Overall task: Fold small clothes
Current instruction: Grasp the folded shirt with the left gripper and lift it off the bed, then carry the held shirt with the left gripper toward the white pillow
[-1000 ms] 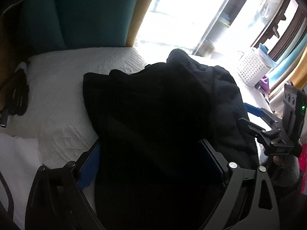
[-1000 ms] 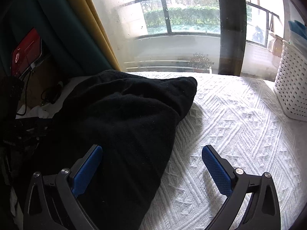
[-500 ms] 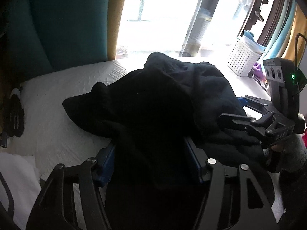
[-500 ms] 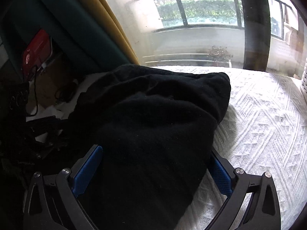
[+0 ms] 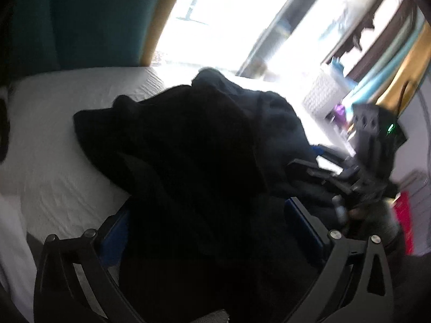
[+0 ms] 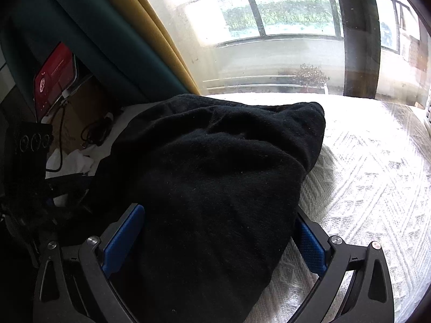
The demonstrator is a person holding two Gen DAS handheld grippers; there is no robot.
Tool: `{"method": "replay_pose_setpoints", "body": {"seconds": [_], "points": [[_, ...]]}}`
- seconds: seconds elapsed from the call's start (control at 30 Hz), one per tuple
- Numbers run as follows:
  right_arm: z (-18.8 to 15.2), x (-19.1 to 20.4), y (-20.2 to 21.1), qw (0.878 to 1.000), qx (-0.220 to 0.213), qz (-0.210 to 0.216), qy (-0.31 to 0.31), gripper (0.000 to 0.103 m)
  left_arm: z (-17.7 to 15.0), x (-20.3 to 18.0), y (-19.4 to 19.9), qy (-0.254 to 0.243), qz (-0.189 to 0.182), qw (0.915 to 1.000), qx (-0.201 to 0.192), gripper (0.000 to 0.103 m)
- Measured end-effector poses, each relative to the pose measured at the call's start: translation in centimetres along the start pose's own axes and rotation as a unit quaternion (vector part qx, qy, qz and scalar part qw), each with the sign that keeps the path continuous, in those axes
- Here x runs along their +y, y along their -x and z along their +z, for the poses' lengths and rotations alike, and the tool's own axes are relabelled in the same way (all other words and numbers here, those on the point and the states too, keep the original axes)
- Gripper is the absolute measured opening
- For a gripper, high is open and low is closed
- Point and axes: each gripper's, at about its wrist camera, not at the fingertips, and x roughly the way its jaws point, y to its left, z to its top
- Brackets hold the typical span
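A black knitted garment point(image 5: 194, 148) lies bunched in a heap on the white textured bedspread point(image 5: 62, 134). In the left wrist view my left gripper point(image 5: 210, 228) is low over its near end. Its jaws are opening wide, and the cloth fills the gap between the blue pads without being pinched. In the right wrist view the same garment point(image 6: 215, 167) runs between the spread jaws of my right gripper point(image 6: 215, 242), whose pads sit beside the cloth. The right gripper's body point(image 5: 377, 140) shows blurred at the garment's right side.
A white slotted basket point(image 5: 323, 94) stands by the window at the far right. A red-screened device point(image 6: 55, 78) and black cables point(image 6: 97, 132) lie left of the bed. The bedspread point(image 6: 371, 188) is bare to the right of the garment.
The left jaws narrowed on the cloth half a second ago and have spread again. The right gripper shifted sideways, so the garment now lies between both of its pads.
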Motion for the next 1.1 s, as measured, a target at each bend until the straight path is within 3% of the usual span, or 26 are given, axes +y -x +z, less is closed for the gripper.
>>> {"method": "replay_pose_setpoints", "body": {"seconds": [0.2,0.27,0.3,0.33,0.37,0.5,0.57,0.63,1.1], "points": [[0.1,-0.3,-0.1,1.000,-0.002,0.000,-0.005,0.103,0.6,-1.5,-1.7,-0.032,0.042,0.9985,0.015,0.102],[0.2,-0.3,-0.2,1.000,0.000,0.000,-0.003,0.103,0.8,-2.0,-2.0,-0.038,0.041,0.9983,0.013,0.097],[0.3,-0.4,0.0,1.000,0.001,0.001,-0.003,0.102,0.8,-2.4,-2.2,-0.046,0.042,0.9980,0.013,0.088],[0.4,-0.4,-0.1,1.000,0.001,0.012,-0.002,0.094,0.7,-2.8,-2.3,-0.052,0.041,0.9977,0.014,0.077],[0.7,-0.5,-0.2,1.000,0.000,0.025,-0.007,0.080,0.6,-3.2,-2.3,-0.058,0.041,0.9974,0.014,0.075],[0.9,-0.6,-0.2,1.000,0.004,0.026,-0.016,0.060,0.1,-4.1,-1.9,-0.070,0.048,0.9964,-0.003,0.054],[0.9,-0.2,-0.1,1.000,0.002,0.029,-0.007,0.042,0.1,-3.8,-1.1,-0.070,0.046,0.9964,-0.013,0.047],[0.9,0.4,0.2,1.000,-0.005,0.026,0.006,0.036,0.1,-3.9,-0.5,-0.070,0.049,0.9961,-0.024,0.040],[0.6,5.0,7.1,0.995,-0.080,0.011,0.054,0.030,-2.0,-6.1,6.0,-0.095,0.048,0.9879,-0.113,0.035]]}}
